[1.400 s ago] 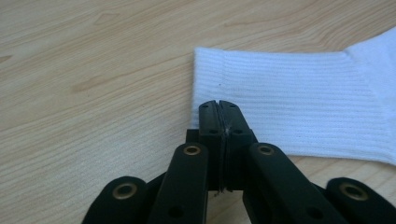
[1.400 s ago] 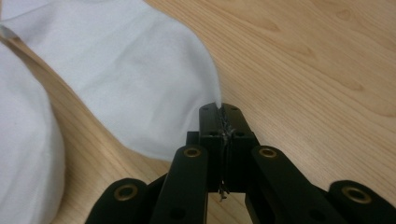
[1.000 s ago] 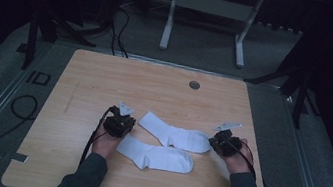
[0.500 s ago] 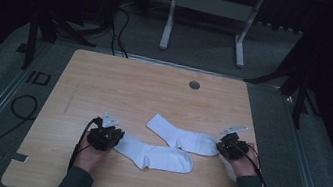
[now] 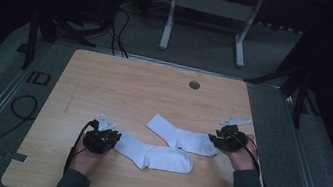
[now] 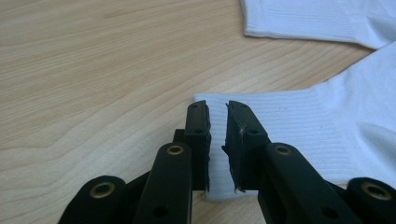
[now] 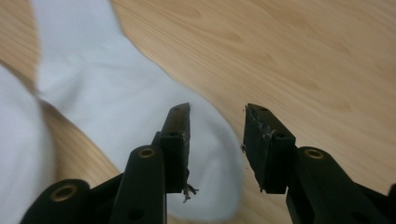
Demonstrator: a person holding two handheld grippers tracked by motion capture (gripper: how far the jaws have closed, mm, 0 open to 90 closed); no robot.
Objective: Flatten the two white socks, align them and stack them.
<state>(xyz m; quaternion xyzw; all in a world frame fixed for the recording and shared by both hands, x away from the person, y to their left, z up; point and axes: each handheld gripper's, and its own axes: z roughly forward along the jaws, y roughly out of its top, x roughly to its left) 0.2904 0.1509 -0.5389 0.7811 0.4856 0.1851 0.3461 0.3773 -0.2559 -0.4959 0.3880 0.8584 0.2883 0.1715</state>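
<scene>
Two white socks lie on the wooden table (image 5: pixel 129 92). The near sock (image 5: pixel 154 155) has its ribbed cuff (image 6: pixel 299 121) toward my left gripper (image 5: pixel 115 140). That gripper's (image 6: pixel 217 109) jaws hover over the cuff's corner with a slim gap between them, and the fabric under them lies flat. The far sock (image 5: pixel 180 137) crosses behind the near one, and its cuff (image 6: pixel 317 18) points away. My right gripper (image 5: pixel 213 139) is open at its toe (image 7: pixel 116 93). In the right gripper view (image 7: pixel 217 114), one jaw is over the toe and the other over bare wood.
A round grommet hole (image 5: pixel 194 85) sits near the table's far edge. A black cable (image 5: pixel 26 101) loops on the floor at the left. White frame legs (image 5: pixel 168 23) stand behind the table. Bare wood stretches beyond the socks.
My left gripper pulled back toward the near-left and now sits at the near sock's cuff. The right gripper shifted slightly along the far sock's toe. The far sock slid a little to the right.
</scene>
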